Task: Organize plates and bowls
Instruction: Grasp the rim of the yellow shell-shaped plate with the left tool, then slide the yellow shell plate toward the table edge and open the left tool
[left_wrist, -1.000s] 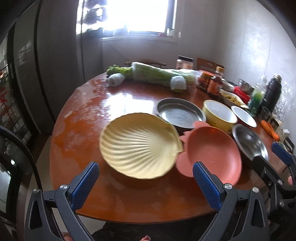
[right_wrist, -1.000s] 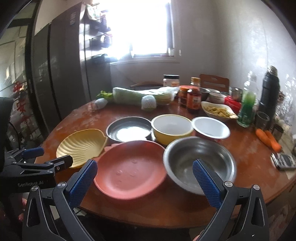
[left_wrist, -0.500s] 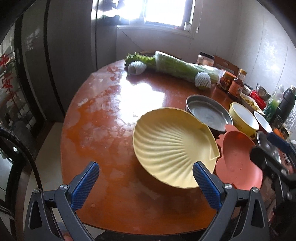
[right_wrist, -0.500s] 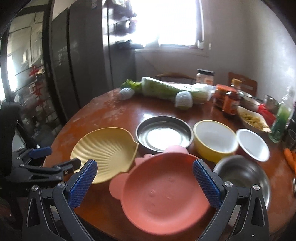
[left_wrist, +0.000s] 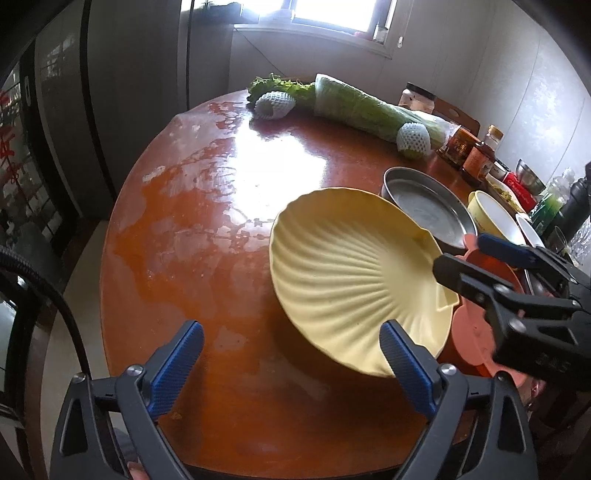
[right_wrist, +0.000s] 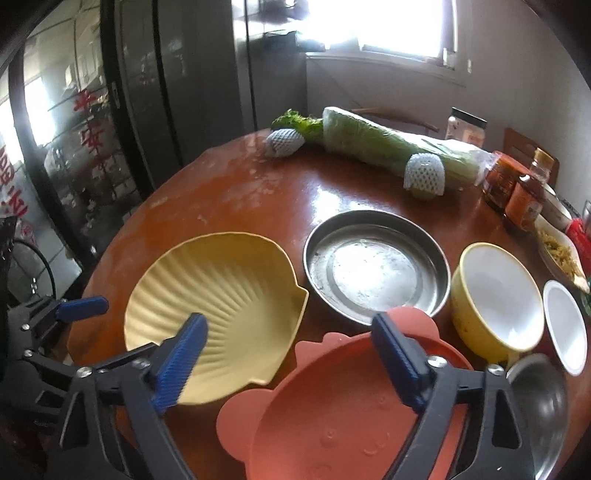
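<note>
Jaws of the left gripper (left_wrist: 291, 362) fill the bottom of the left wrist view, spread and closing, their blue pads pressing on nothing; the right-hand pad overlaps the near rim of the shell plate (left_wrist: 354, 277), though whether it touches the rim I cannot tell. Bare wet tabletop (left_wrist: 192, 229) lies between the pads. The shell plate sits right of centre in that view, and the right gripper (left_wrist: 480, 254) reaches in from the right edge over its far right rim.

In the right wrist view the right gripper (right_wrist: 288, 350) takes up the bottom centre, jaws apart and closing with nothing clamped. Its left pad hangs over the shell plate (right_wrist: 221, 288); its right pad hangs over the pink plate (right_wrist: 332, 424), which lies at bottom centre. The shell plate's right edge overlaps the pink plate's rim. The left gripper (right_wrist: 77, 310) shows at the lower left, just beside the shell plate.

Farther up, a steel pan (right_wrist: 376, 266) sits at centre, just behind the pink plate. Right of it stands a yellow bowl (right_wrist: 498, 299), then a white bowl (right_wrist: 565, 325) at the right edge. A steel bowl (right_wrist: 543, 406) shows at lower right. Cabbage (right_wrist: 376, 144) lies across the far tabletop, jars (right_wrist: 517, 188) to its right.
</note>
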